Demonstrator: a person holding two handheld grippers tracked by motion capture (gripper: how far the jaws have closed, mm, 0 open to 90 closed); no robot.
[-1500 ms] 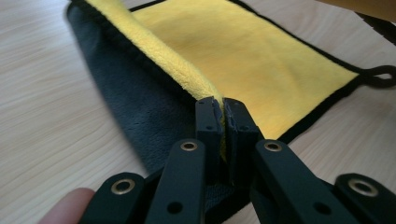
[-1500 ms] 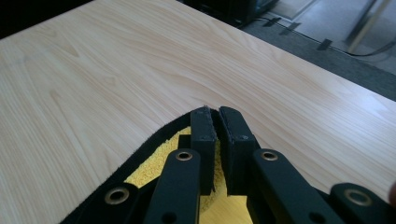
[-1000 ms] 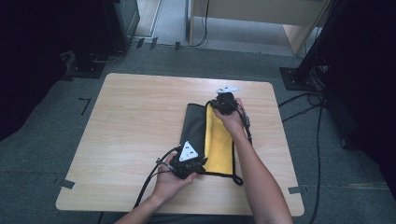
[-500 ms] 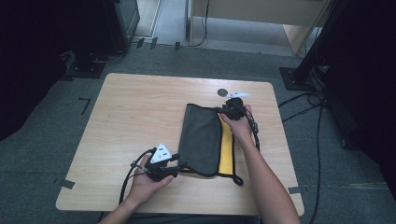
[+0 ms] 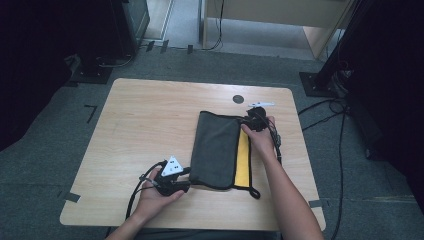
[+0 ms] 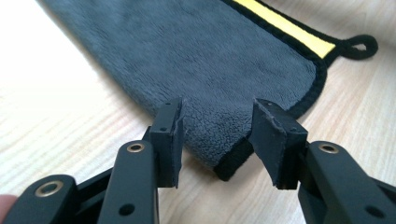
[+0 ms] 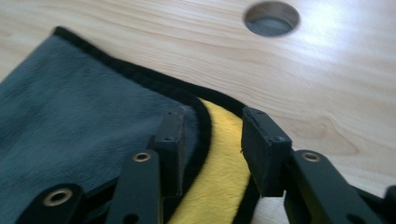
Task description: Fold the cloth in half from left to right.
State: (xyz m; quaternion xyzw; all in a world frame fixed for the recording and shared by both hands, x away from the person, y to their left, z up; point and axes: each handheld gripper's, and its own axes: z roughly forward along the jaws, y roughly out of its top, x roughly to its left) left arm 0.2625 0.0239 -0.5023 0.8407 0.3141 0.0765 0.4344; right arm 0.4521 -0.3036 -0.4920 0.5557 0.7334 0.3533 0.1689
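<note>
- Your left gripper (image 5: 186,179) sits at the near left corner of the cloth (image 5: 216,149), low on the table (image 5: 145,120) and just off that corner on the side away from the yellow strip.
- In the left gripper view, that gripper (image 6: 218,133) has its jaws spread, and they have just been opening. The folded corner of the cloth (image 6: 205,60) lies between the pads, but neither pad presses on it; there is a gap on each side.
- The cloth lies flat on the table, folded over itself, so its grey side faces up and a yellow strip (image 5: 243,159) shows along its right edge. A black trim runs round the border.
- A small black loop (image 5: 254,192) sticks out from the cloth's near right corner and rests on the wood.
- Your right gripper (image 5: 251,121) is at the far right corner of the cloth, with your hand (image 5: 262,139) lying over the yellow strip behind it.
- In the right gripper view, that gripper (image 7: 212,140) also has its jaws apart, and they too have just been opening. One jaw stands over the grey flap, the other over the yellow layer (image 7: 219,177), with the black trimmed edge between them. Nothing is pinched.
- Beyond the cloth's far edge, a round hole (image 5: 238,99) is cut in the table, well clear of the fabric.
</note>
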